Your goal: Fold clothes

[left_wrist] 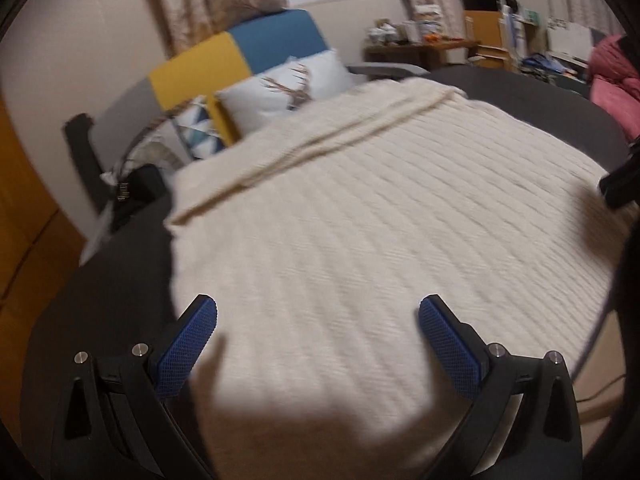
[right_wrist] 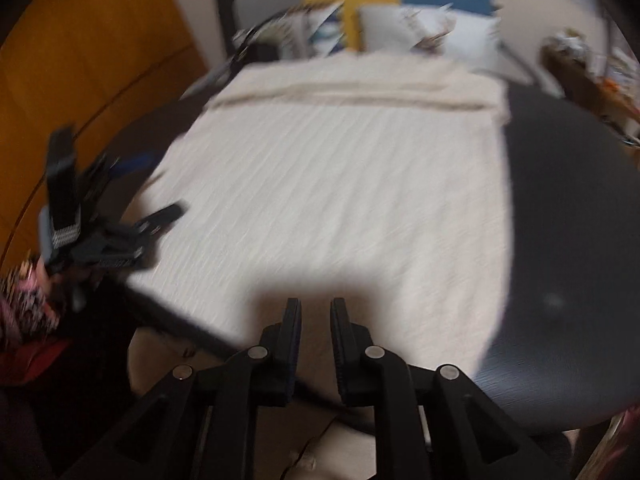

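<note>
A cream ribbed knit garment (left_wrist: 360,220) lies flat on a dark round table (left_wrist: 120,264), with a folded band along its far edge. My left gripper (left_wrist: 318,306) hovers over the garment's near edge, jaws wide open and empty. In the right wrist view the same garment (right_wrist: 340,180) spreads ahead on the table (right_wrist: 560,220). My right gripper (right_wrist: 316,304) sits above the garment's near edge with a narrow gap between its pads and nothing in it. The left gripper (right_wrist: 120,208) shows blurred at the garment's left side.
Behind the table stand a yellow and blue headboard (left_wrist: 240,52) and white pillows (left_wrist: 280,88). A cluttered desk (left_wrist: 420,40) is at the back right, and a pink bundle (left_wrist: 612,76) at the far right. An orange wooden panel (right_wrist: 80,60) lines the left.
</note>
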